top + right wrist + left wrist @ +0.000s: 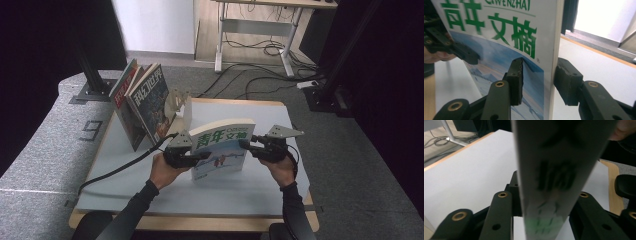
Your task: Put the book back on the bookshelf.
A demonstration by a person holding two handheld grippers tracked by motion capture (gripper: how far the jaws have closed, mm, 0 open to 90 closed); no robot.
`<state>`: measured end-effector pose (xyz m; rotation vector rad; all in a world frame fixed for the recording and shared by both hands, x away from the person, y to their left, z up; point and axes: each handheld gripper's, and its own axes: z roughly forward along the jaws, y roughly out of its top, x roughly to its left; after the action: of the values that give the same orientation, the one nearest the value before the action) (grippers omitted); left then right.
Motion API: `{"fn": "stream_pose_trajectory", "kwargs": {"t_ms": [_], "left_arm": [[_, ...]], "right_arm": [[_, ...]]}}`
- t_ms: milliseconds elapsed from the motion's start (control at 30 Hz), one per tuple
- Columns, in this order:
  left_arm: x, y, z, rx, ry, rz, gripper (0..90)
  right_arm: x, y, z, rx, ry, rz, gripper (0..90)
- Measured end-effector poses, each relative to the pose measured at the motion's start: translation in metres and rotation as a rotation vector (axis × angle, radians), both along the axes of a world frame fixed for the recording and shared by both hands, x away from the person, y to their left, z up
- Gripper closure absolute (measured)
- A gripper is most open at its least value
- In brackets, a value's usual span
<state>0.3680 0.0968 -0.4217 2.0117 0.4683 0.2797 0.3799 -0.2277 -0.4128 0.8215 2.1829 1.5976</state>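
A book (pixel 222 147) with green characters on a white and blue cover stands upright over the middle of the table, held from both sides. My left gripper (pixel 200 156) is shut on its lower left part. In the left gripper view the book (pixel 549 170) sits blurred and close between my left gripper's (pixel 544 195) jaws. My right gripper (pixel 248 146) grips the book's upper right edge. In the right gripper view one pad (pixel 516 80) lies on the cover (pixel 499 37) and the other on the back, with the book slightly askew in my right gripper (pixel 537 75).
Several magazines (pixel 145 100) lean against a white bookend (pixel 182 107) at the back left of the white table mat (pixel 150 190). A black cable (pixel 115 172) trails left from the left gripper. A black stand (pixel 92 75) and a desk frame (pixel 252 35) stand beyond the table.
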Motion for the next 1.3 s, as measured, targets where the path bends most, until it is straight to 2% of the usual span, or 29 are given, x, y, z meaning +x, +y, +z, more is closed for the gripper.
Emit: {"fn": "stream_pose_trajectory", "kwargs": {"t_ms": [133,433,567,733,933,1300], "left_arm": [[0.001,0.001,0.001,0.001,0.005,0.012,69.1],[0.002,0.001,0.001,0.002,0.008,0.000,73.3],[0.001,0.001,0.001,0.000,-0.001,0.002,73.5],[0.000,0.001,-0.001,-0.011,-0.016,0.020,73.8],[0.001,0.002,-0.002,-0.029,-0.013,0.035,74.0],[0.006,0.003,-0.002,-0.045,0.018,0.064,74.1]], "right_arm": [[0.000,-0.001,-0.001,0.006,0.002,0.005,57.4],[0.002,0.000,-0.001,0.003,0.007,-0.003,55.0],[0.003,0.000,-0.003,-0.023,0.012,-0.027,54.1],[0.004,-0.006,-0.007,-0.015,0.017,-0.054,49.8],[0.003,-0.016,-0.013,-0.006,0.031,-0.079,45.9],[0.004,-0.026,-0.038,-0.081,0.099,-0.126,34.2]]}}
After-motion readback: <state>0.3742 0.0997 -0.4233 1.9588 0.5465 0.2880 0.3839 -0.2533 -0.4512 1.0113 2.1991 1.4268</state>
